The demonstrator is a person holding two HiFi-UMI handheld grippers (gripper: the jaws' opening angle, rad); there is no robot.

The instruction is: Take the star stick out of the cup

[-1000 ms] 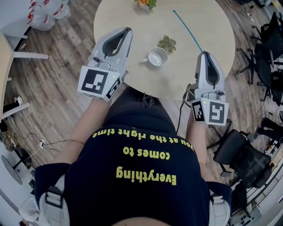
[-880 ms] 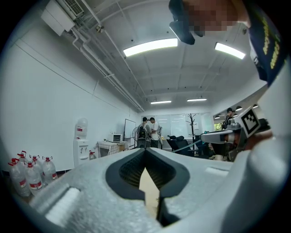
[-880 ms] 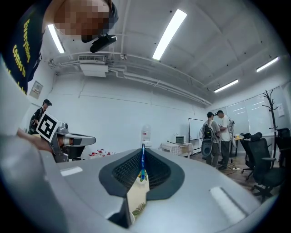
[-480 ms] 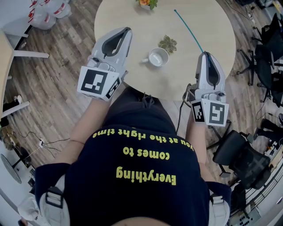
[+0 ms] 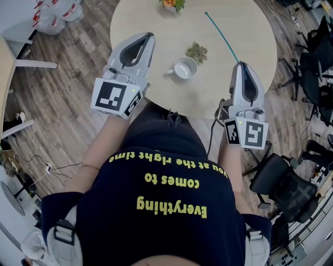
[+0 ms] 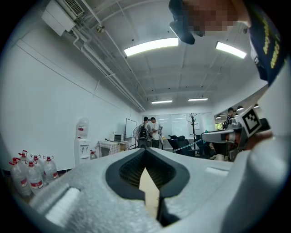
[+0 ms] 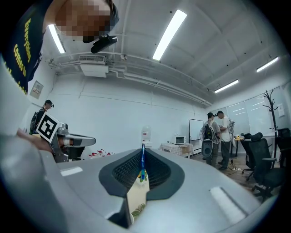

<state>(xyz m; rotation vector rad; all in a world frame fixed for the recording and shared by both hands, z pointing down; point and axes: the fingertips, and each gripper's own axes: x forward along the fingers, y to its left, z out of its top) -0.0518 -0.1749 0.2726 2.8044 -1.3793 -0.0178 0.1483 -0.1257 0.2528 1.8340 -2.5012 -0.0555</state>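
A white cup (image 5: 184,67) stands on the round pale table (image 5: 156,21), its handle to the left, with nothing in it. My right gripper (image 5: 240,63) hovers at the table's near right edge, shut on a thin teal stick (image 5: 221,34) that slants away up-left over the tabletop. No star end can be made out. In the right gripper view the stick (image 7: 142,161) shows as a blue line pinched between the closed jaws of the right gripper (image 7: 142,148). My left gripper (image 5: 150,35) hangs over the table's left edge, shut and empty; the left gripper (image 6: 145,150) shows its jaws meeting.
A green leaf-shaped coaster (image 5: 197,51) lies just right of the cup. A small potted plant (image 5: 171,4) sits at the table's far edge. Black office chairs (image 5: 315,52) crowd the right side. Water bottles (image 5: 54,13) stand on the wooden floor at far left.
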